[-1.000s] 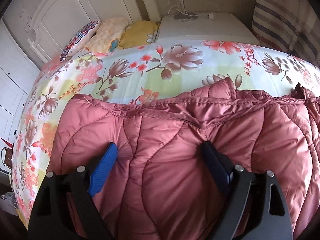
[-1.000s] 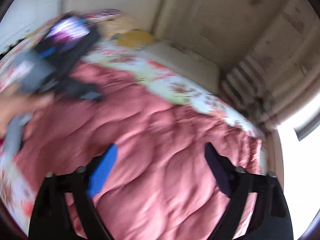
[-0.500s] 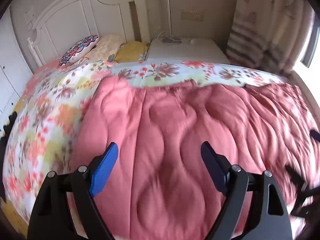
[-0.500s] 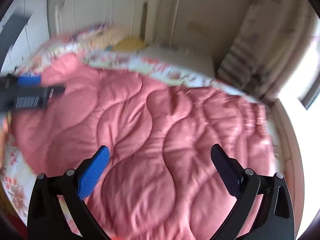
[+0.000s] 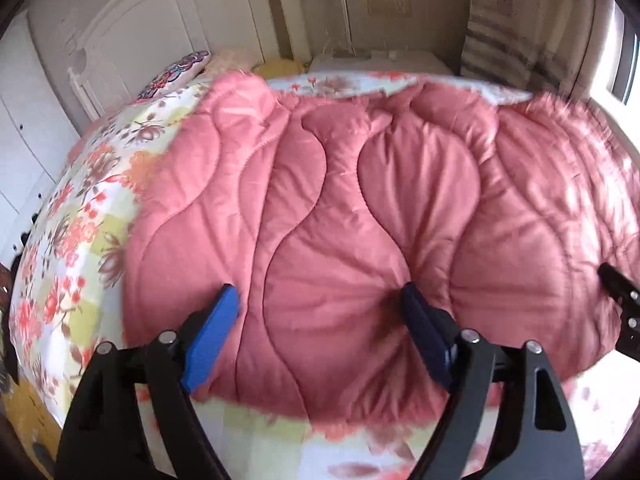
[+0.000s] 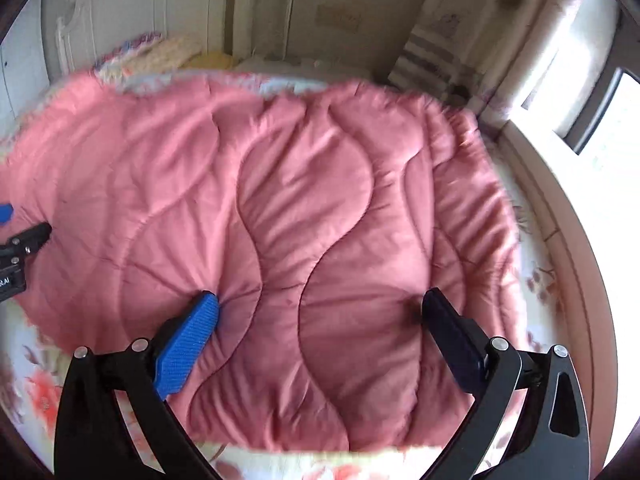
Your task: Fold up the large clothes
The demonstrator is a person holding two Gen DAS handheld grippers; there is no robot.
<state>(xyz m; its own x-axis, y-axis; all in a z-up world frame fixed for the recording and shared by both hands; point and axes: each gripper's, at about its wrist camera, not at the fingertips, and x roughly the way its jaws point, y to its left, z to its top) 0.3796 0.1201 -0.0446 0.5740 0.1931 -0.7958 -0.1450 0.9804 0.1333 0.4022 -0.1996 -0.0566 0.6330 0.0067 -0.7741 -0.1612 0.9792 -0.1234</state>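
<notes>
**Pink quilted coat lies folded on the bed, both grippers pressing it flat**

The pink quilted coat (image 5: 352, 216) lies spread across the floral bedsheet (image 5: 76, 216), its far edge toward the pillows (image 5: 180, 74) by the headboard. It reads as a compact padded rectangle with neat edges, so I judge at least one fold is already in. No sleeves or collar show, which suggests they are tucked under.

The left gripper (image 5: 320, 312) is spread but closing slightly; its fingertips dent the coat's near edge without pinching it. The right gripper (image 6: 320, 308), further along the coat's near edge, stands wide apart, tips likewise sinking into the padding and gripping nothing.

What seems left: perhaps one more fold to halve the coat, or just smoothing.
</notes>
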